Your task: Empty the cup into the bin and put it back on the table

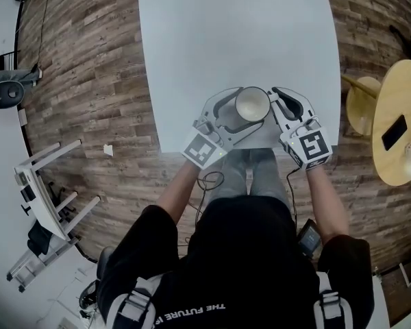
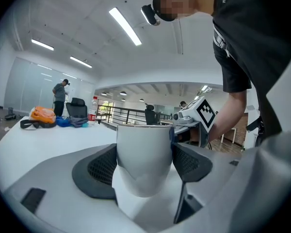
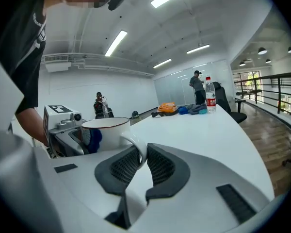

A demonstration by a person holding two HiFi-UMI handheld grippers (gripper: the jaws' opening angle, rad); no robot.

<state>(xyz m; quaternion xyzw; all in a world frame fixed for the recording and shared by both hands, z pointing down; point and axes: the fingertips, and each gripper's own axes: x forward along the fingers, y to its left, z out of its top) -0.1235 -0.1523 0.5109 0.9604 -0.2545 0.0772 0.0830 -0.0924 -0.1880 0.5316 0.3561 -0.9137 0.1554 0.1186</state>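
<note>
A white cup (image 1: 252, 103) with a thin dark rim stands upright near the front edge of the white table (image 1: 240, 40). My left gripper (image 1: 233, 112) is shut on the cup's body (image 2: 144, 155), one dark pad on each side. My right gripper (image 1: 277, 103) is shut on the cup's handle (image 3: 136, 149), pinched between its two pads, with the cup's body (image 3: 104, 131) just beyond. Something blue shows on the cup's side next to the left gripper. I cannot see inside the cup. No bin is in view.
A round wooden side table (image 1: 401, 123) with a phone (image 1: 394, 131) stands to the right, a stool (image 1: 361, 103) beside it. A white rack (image 1: 44, 197) lies on the wooden floor at the left. Bags (image 3: 167, 108) and a water bottle (image 3: 210, 99) sit at the table's far end.
</note>
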